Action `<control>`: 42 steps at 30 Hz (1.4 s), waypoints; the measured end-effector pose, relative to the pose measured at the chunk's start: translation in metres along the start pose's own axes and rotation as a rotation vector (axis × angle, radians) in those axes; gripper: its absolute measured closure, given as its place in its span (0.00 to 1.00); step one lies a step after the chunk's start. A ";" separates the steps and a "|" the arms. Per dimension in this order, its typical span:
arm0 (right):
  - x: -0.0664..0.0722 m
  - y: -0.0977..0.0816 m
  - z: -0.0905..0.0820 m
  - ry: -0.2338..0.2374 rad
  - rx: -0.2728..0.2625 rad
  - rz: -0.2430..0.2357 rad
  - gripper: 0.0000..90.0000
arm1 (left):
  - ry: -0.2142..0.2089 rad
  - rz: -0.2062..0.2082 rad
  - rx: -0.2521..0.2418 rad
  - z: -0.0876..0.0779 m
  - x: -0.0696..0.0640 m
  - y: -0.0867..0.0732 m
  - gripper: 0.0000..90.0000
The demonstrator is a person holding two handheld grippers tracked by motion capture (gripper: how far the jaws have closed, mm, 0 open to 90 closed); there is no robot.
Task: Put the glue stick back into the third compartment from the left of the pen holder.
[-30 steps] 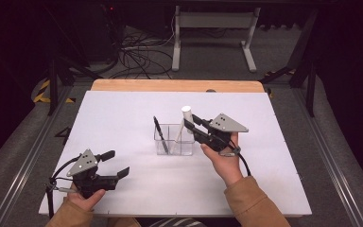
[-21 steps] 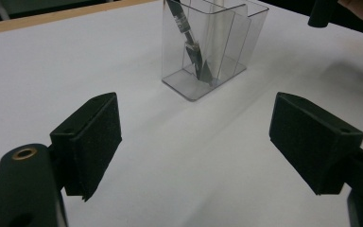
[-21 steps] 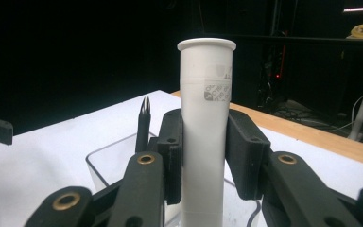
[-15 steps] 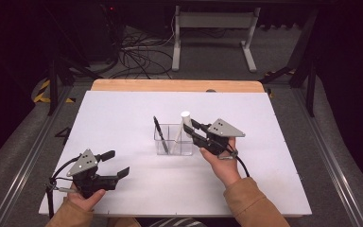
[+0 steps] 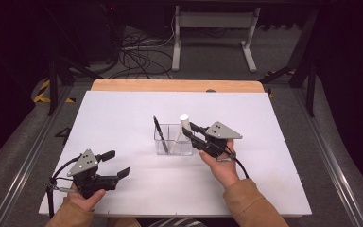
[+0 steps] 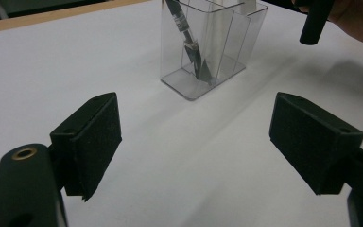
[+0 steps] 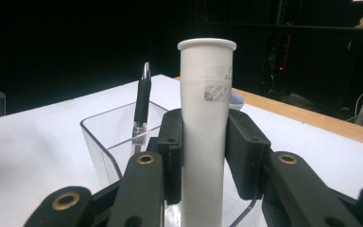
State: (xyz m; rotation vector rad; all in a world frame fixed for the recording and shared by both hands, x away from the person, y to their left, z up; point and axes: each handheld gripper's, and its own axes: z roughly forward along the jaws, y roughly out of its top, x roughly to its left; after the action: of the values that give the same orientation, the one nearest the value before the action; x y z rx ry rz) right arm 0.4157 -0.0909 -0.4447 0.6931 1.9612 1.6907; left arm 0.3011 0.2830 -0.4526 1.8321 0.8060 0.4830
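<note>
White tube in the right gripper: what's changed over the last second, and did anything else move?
The right gripper, shut on the white tube, has come down, lowering the tube into the clear holder. It has not let go. The left gripper stayed open near the table edge, and the black pen stayed leaning in its compartment.

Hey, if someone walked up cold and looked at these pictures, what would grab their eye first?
Probably the white tube, clamped upright between the right gripper's black pads, its lower end inside the clear organizer at the middle of the white table. Next, the black pen leaning in the organizer's left compartment. The left gripper sits near the table's front left corner, jaws wide open and empty.
</note>
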 end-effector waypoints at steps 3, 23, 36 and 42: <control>0.001 -0.002 0.000 0.004 0.006 -0.001 0.77 | 0.000 -0.001 0.001 0.000 0.000 0.000 0.20; 0.002 -0.006 -0.001 -0.001 0.044 0.010 0.62 | 0.004 -0.003 -0.001 0.000 0.000 -0.001 0.20; 0.004 0.018 -0.026 -0.069 0.021 -0.046 0.33 | 0.013 -0.013 0.002 -0.003 -0.001 -0.003 0.20; 0.007 0.029 -0.033 -0.049 0.024 -0.067 0.32 | 0.013 -0.024 -0.003 -0.003 -0.001 -0.002 0.20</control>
State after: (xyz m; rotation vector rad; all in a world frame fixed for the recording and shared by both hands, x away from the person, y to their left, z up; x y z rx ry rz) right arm 0.3913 -0.1080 -0.4111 0.6634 1.9518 1.5989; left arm 0.2979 0.2854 -0.4535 1.8159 0.8348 0.4814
